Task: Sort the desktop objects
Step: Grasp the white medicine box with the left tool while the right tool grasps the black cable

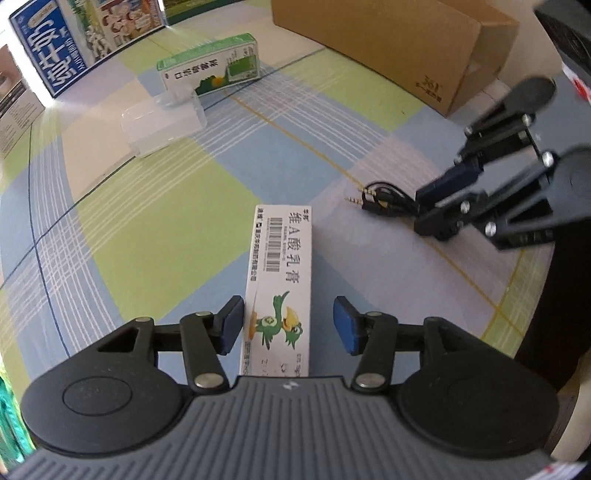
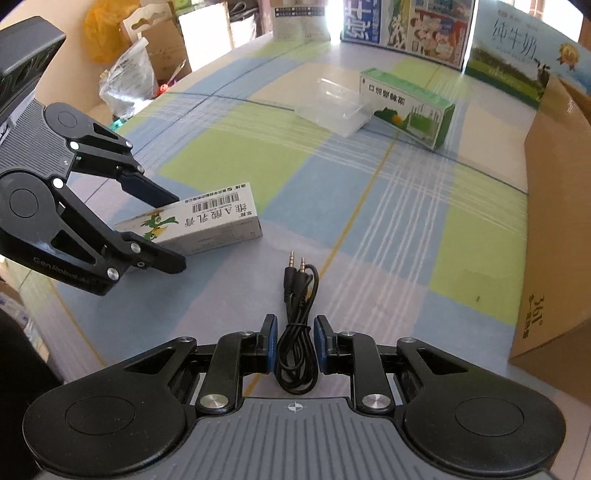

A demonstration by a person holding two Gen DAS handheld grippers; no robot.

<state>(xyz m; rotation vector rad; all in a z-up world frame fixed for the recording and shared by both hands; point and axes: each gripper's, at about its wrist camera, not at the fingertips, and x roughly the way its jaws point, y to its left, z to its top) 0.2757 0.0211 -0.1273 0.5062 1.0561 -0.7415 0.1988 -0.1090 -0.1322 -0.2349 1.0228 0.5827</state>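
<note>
- Checked cloth in blue, green and cream covers the table [image 2: 369, 206]; its far edge is lined with upright milk cartons [image 2: 406, 22], and a brown cardboard box [image 2: 550, 221] walls off the right side.
- Beyond the table's left edge in the right wrist view sits clutter: plastic bags and small cartons.
- Open cloth lies between the near objects and the far ones, with a yellow stripe running through it.
- Far back, a clear plastic tray [image 1: 162, 125] lies just beside a green-and-white medicine box [image 1: 210, 68].
- The left gripper [image 1: 288, 325] is spread wide around the near end of a long white ointment box [image 1: 280, 280]; its left pad [image 1: 231, 325] is almost at the box edge and the right pad stands clear, so nothing is clamped.
- That box lies flat, printed with black characters, a barcode and a green cartoon bird.
- The right gripper [image 2: 294, 345] brackets a coiled black audio cable [image 2: 297, 332], pads close on either side, not visibly pinching it.
- The cable's two metal plugs point away from the gripper, and it lies near the ointment box, apart from it.
</note>
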